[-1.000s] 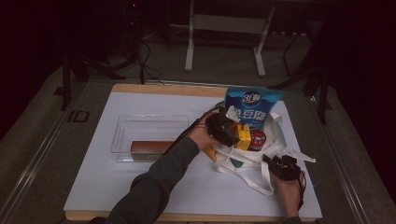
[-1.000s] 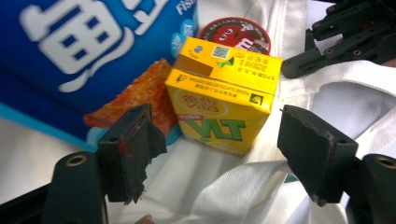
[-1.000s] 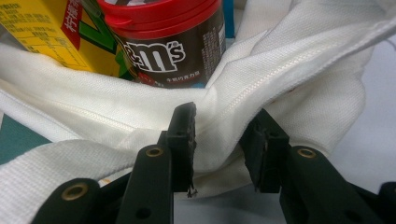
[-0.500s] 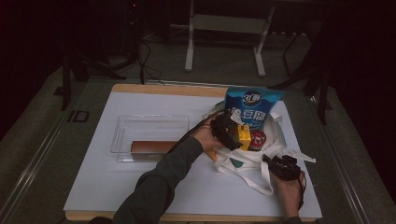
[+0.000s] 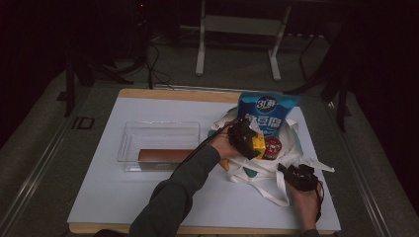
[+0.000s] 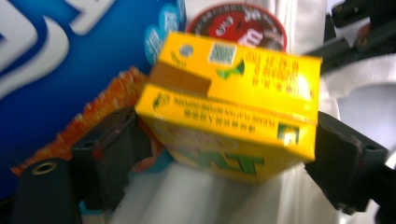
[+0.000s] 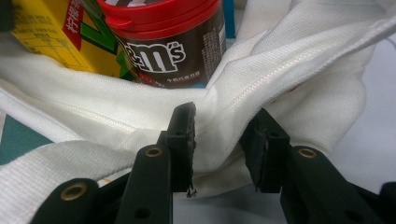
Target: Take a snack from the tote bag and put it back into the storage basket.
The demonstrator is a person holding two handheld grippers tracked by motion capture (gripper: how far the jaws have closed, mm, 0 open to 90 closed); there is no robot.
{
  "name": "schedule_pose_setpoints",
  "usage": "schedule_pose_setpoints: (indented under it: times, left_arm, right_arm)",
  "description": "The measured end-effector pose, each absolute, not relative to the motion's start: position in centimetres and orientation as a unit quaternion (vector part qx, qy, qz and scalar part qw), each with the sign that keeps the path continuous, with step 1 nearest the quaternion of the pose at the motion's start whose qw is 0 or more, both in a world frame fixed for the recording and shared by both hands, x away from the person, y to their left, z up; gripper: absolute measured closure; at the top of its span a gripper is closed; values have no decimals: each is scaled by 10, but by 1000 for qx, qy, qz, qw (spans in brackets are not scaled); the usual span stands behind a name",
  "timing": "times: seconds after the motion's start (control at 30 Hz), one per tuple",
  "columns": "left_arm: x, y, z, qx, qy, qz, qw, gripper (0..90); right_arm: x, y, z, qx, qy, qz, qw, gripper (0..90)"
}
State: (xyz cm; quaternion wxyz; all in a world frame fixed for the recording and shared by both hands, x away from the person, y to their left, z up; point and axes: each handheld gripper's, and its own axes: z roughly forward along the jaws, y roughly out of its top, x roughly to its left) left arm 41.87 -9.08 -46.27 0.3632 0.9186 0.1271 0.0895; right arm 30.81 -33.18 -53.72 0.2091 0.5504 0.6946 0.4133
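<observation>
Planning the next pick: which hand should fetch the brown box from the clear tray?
Likely left. The left gripper has just been opening its jaws around the yellow box and sits nearer the tray. The right gripper pinches the white bag rim.

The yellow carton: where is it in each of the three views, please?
High view: yellow carton at centre right, in the white bag by the left gripper.
Left gripper view: centre, between the open jaws.
Right gripper view: top left corner.
Shared landmark: the red-lidded M&M's jar beside it.
</observation>
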Motion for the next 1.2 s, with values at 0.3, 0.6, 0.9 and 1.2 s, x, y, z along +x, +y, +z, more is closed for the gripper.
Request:
schedule_pose_setpoints:
  times: [0.3, 0.6, 0.9, 1.2]
  left_arm:
    - [423, -94, -469, 912, 128, 64, 384, 195]
    - [424, -96, -474, 912, 132, 61, 384, 193]
    - [422, -99, -477, 913, 132, 71, 379, 191]
    - [418, -98, -477, 910, 145, 75, 382, 212]
  right_arm:
    - [308, -332, -537, 552, 694, 415, 207, 648]
    - [308, -332, -537, 550, 695, 414, 208, 646]
    - [308, -332, -537, 550, 695, 414, 208, 645]
    - [308, -332, -537, 551, 694, 416, 206, 644]
